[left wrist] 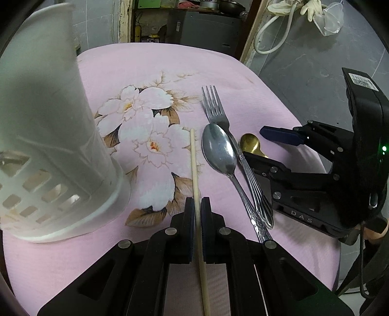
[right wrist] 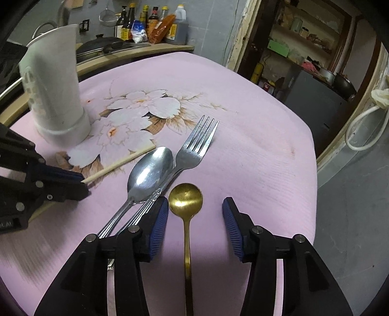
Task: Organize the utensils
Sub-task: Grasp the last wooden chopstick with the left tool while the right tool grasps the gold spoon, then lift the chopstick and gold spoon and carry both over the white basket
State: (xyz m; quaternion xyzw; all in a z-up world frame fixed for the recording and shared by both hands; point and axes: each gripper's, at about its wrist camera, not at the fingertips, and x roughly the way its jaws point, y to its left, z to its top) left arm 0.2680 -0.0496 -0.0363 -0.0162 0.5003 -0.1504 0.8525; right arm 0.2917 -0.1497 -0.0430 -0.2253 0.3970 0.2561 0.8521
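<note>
A pale wooden chopstick [left wrist: 194, 158] lies along the pink cloth, and my left gripper [left wrist: 197, 203] is shut on it near the front; the same grip shows in the right wrist view [right wrist: 81, 181]. A silver spoon [left wrist: 218, 145] [right wrist: 150, 175] and a fork [left wrist: 215, 107] [right wrist: 199, 138] lie side by side, handles crossing. A small gold spoon [right wrist: 186, 197] [left wrist: 249, 143] rests flat between the blue pads of my right gripper [right wrist: 195, 204] [left wrist: 260, 147], which is open and not touching it. A tall white utensil holder [left wrist: 48, 121] [right wrist: 56, 92] stands at the left.
The table wears a pink cloth with a flower print [right wrist: 255, 145]; its right edge drops to a grey floor. Behind it are a counter with bottles [right wrist: 155, 21] and a lidded pan [right wrist: 102, 46], a shelf doorway [left wrist: 184, 21] and a white hose [left wrist: 272, 31].
</note>
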